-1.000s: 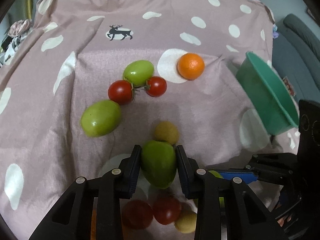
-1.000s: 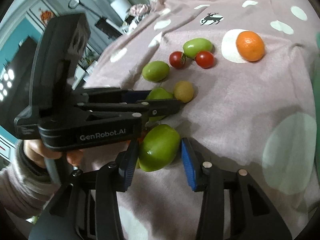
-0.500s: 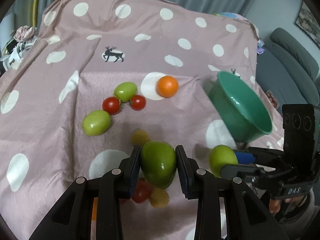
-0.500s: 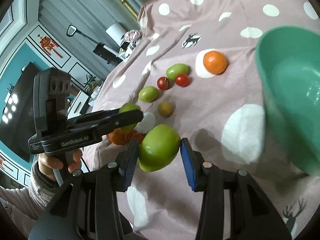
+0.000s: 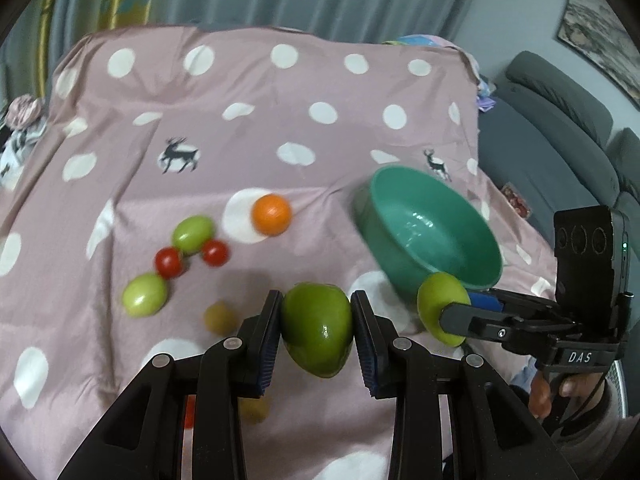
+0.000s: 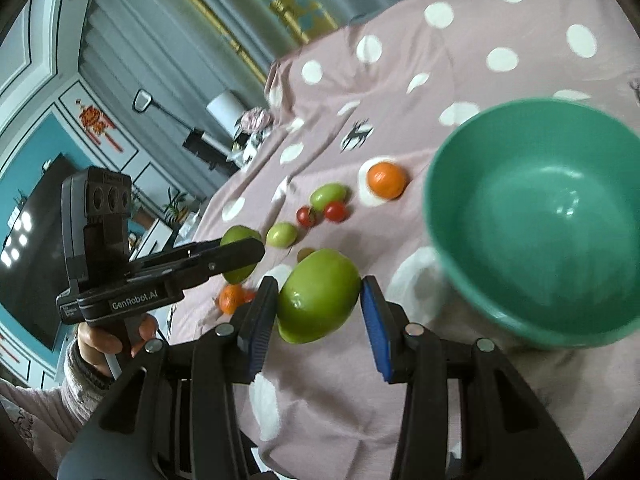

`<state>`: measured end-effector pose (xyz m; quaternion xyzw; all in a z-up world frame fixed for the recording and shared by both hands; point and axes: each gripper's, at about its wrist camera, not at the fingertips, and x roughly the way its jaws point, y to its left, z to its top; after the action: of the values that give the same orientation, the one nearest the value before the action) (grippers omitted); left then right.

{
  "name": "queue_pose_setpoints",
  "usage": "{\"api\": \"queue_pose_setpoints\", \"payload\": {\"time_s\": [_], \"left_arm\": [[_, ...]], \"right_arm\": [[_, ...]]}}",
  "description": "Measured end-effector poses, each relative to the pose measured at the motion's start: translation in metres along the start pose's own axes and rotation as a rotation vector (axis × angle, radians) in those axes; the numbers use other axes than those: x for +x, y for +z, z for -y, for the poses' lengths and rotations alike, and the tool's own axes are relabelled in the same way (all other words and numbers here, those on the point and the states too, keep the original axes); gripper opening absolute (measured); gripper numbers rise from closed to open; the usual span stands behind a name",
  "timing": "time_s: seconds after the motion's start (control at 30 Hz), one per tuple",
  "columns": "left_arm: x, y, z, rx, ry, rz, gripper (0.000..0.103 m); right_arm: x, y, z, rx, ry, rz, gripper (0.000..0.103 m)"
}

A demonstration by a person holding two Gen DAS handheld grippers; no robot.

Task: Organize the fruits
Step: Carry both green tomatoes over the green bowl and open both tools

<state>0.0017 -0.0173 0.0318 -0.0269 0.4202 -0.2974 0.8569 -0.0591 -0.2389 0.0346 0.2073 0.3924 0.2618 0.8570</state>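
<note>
Two green fruits held aloft near the teal bowl.

Left wrist view: we log the left gripper (image 5: pixel 314 324), jaws clenched on a green fruit (image 5: pixel 317 330) above the dotted cloth (image 5: pixel 240 128); teal bowl (image 5: pixel 430 226) ahead right, orange (image 5: pixel 271 214) beyond.
Right wrist view: we log the right gripper (image 6: pixel 319 300), jaws grasping another green fruit (image 6: pixel 318 295) just beside the bowl (image 6: pixel 536 220).

Open green bowl (image 6: pixel 540 220), nothing above
</note>
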Motion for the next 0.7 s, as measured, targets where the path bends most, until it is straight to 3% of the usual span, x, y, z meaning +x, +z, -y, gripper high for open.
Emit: {"api": "queue_pose_setpoints", "payload": {"time_s": [0.33,0.53,0.7], "left_arm": [[0.038,0.038,0.062,0.116,-0.103,0.011,0.035],[0.069,0.049,0.097,0.181,-0.121,0.001,0.035],[0.093,0.049,0.111,0.232,-0.083,-0.03,0.035]], "right_arm": [[-0.046,0.008,0.04,0.062,-0.117,0.137,0.043],[-0.06,0.007,0.063,0.069,-0.215,0.17,0.043],[-0.059,0.006,0.073,0.059,-0.269,0.171,0.043]]}}
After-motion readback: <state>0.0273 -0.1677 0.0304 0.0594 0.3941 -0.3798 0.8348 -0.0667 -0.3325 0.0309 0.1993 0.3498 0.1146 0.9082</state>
